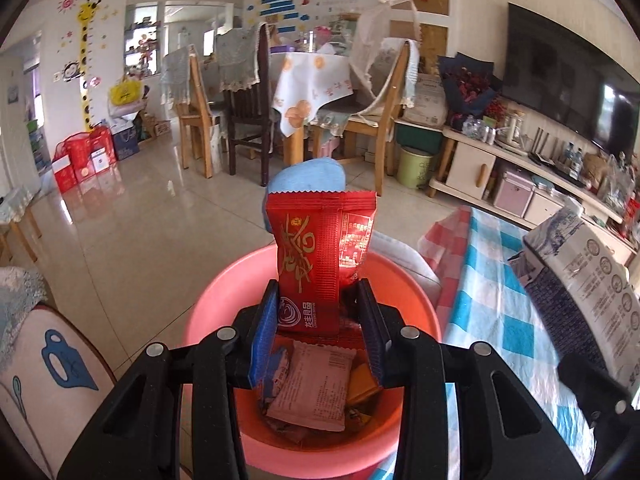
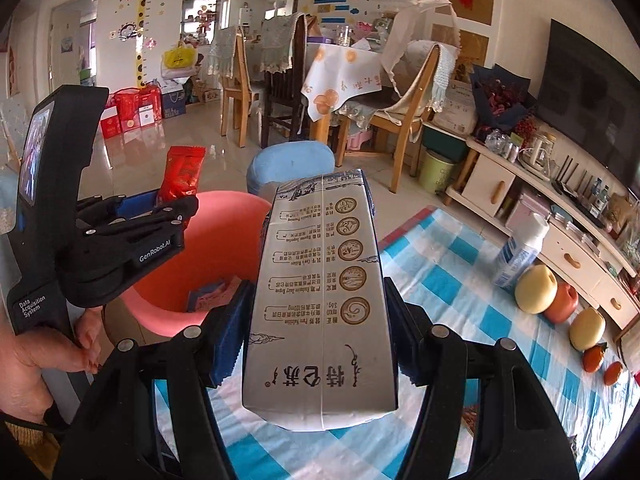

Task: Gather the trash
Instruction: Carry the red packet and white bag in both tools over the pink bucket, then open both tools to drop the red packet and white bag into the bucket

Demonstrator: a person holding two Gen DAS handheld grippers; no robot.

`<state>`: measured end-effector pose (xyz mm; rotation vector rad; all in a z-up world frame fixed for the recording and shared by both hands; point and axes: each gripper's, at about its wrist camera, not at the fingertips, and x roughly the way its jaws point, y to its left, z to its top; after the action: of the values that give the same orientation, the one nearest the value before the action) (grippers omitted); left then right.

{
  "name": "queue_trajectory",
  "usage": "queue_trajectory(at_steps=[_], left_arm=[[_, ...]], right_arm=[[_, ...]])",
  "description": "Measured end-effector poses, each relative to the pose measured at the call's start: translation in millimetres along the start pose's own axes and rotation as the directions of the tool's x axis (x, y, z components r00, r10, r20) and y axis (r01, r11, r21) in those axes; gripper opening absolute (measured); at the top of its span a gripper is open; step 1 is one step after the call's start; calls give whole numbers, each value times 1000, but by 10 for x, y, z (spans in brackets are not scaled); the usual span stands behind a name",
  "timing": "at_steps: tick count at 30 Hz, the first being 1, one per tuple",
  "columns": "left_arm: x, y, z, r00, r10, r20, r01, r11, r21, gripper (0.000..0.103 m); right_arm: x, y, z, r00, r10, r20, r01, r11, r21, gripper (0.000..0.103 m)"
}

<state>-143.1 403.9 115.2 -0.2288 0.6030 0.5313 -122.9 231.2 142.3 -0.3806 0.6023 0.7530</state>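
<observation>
My left gripper (image 1: 318, 304) is shut on a red snack wrapper (image 1: 320, 256) and holds it upright over the pink bin (image 1: 416, 296). Several wrappers (image 1: 312, 388) lie inside the bin. My right gripper (image 2: 316, 320) is shut on a grey milk carton (image 2: 320, 300) above the checked tablecloth (image 2: 460, 280), just right of the pink bin (image 2: 224, 240). In the right wrist view the left gripper (image 2: 160, 208) with the red wrapper (image 2: 184, 174) hovers over the bin. The carton also shows in the left wrist view (image 1: 580, 272).
On the table to the right stand a white bottle (image 2: 520, 252), pale round fruits (image 2: 536, 288), an orange container (image 2: 562, 302) and small oranges (image 2: 594, 358). A blue stool (image 2: 290, 168) stands behind the bin. Dining chairs and a table (image 2: 344, 68) are beyond.
</observation>
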Motion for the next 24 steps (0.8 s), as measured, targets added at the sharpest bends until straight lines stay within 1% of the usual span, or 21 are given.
queue_trajectory(at_steps=[4,7,13,18,19,20,21,22,23,24], left_arm=[[97,196,14,1000,15,-26,-17,998,-64,40],[143,280,10,999,25,-38,-28,995,-93,40],[242,354,20,997,34,-71,-42,992,-118,40],[330,355,3,993,50,-111,-62,991,-114,42],[346,349,1,991,59,-120,-72,991,-113,46],[357,344,4,990,69,-124,-83,990,-113,56],[357,352,3,990,75,-122,-89,989,-114,62],[359,345,6,989,82,-120,-96,989,-113,71],[357,336,8,989,91,-119,-104,989,-109,75],[360,331,3,988,95,-119,-108,989,-105,76]], right_arm=[[178,139,110,999,33,-14,-34,999,-29,64],[312,228,179,998,52,-24,-53,998,-46,64],[579,392,233,996,67,-59,-73,993,-97,64],[766,430,221,993,78,-85,-87,990,-107,64],[797,442,216,992,88,-91,-98,989,-110,64],[826,446,212,991,97,-92,-107,988,-115,67],[834,459,195,992,87,-89,-98,988,-122,76],[836,464,177,994,70,-82,-80,988,-129,81],[825,463,157,996,58,-72,-67,989,-132,86],[809,457,139,996,55,-64,-63,990,-129,86]])
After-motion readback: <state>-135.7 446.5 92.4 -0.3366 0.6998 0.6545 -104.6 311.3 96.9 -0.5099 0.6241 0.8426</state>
